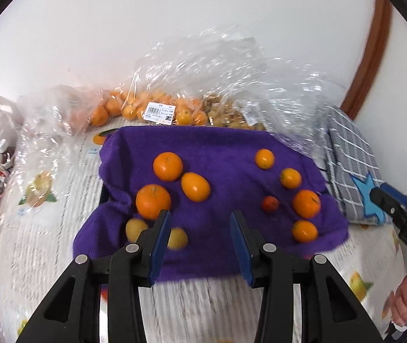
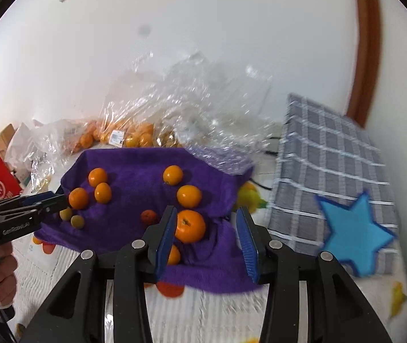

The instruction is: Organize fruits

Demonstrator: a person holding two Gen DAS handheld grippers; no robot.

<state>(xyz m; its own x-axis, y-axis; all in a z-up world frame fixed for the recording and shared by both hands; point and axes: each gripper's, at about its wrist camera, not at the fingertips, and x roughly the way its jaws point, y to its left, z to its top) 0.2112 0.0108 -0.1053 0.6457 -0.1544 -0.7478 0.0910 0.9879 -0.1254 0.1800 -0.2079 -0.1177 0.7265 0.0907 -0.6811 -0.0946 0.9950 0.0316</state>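
Now both tools, the left tool and the right tool, are wide apart, grasping nothing. The oranges lie loose on the purple towel. Bump one, and it rolls off the soft bed.

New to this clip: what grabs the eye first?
The bright purple fleece towel spread in the middle of the bed, with loose orange citrus fruits in a left cluster and a right cluster. Behind it, crinkled clear plastic bags of more oranges lie against the white wall; a grey checked cushion with a blue star sits right.
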